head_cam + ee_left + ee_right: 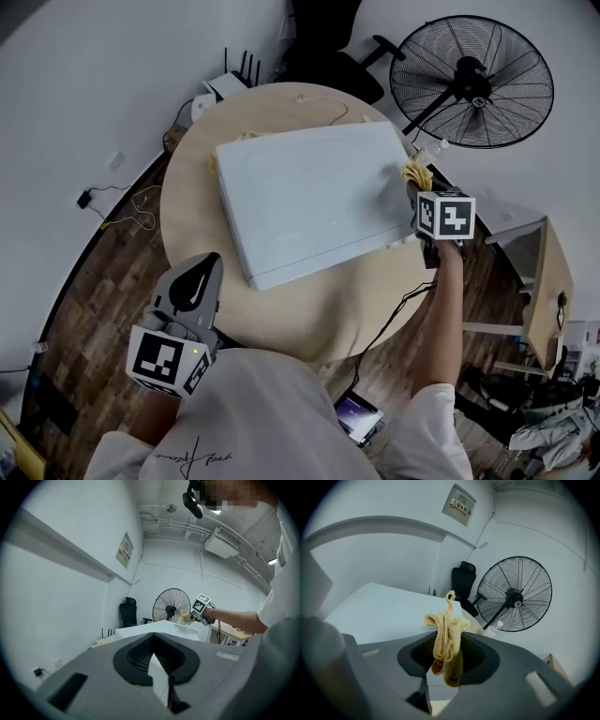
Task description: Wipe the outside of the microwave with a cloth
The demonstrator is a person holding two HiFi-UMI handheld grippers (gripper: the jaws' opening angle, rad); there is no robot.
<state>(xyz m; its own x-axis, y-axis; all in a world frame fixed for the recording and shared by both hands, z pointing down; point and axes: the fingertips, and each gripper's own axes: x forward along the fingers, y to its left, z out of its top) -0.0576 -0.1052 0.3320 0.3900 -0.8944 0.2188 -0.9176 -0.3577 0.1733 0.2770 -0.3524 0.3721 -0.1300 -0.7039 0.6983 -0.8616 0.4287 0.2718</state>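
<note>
A white microwave [309, 197] lies on the round wooden table [187, 202], its broad white face up toward me. At its far right corner my right gripper [417, 190] is shut on a bunched yellow cloth [415, 174], which touches the microwave's edge. In the right gripper view the cloth [446, 634] sticks up between the jaws, with the microwave [379, 611] to the left. My left gripper [194, 283] hangs near my body at the table's near edge, shut and holding nothing. From the left gripper view the microwave [159, 629] is ahead and the right gripper [193, 617] is beyond it.
A large black fan [472, 82] stands behind the table on the right, a black office chair [328, 47] beside it. A router [230, 86] and a clear bottle [433, 150] sit at the table's far edge. Cables trail on the wood floor; a desk [548, 281] is at right.
</note>
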